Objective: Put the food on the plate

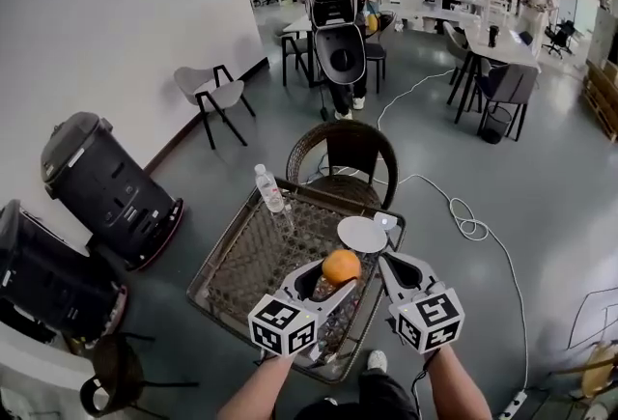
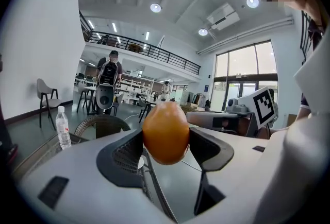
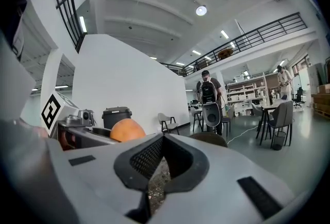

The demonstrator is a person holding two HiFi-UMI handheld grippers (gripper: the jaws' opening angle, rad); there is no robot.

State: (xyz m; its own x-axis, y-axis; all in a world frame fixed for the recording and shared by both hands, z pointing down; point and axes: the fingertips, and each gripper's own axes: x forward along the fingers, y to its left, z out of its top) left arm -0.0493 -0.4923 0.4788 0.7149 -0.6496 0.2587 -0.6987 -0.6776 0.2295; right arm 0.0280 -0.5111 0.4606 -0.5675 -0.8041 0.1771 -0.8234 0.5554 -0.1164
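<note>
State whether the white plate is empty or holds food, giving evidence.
Empty. The plate is bare white in the head view; the orange sits clamped in the left gripper.

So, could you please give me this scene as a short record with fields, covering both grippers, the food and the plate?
Left gripper: shut on the orange, held above the table
Right gripper: fingers together, nothing between them
Plate: white, nothing on it, at the table's far right, just beyond the right gripper
Bottle: upright at the table's far left
Chair: wicker, behind the table
Task state: orange not yet on the plate
</note>
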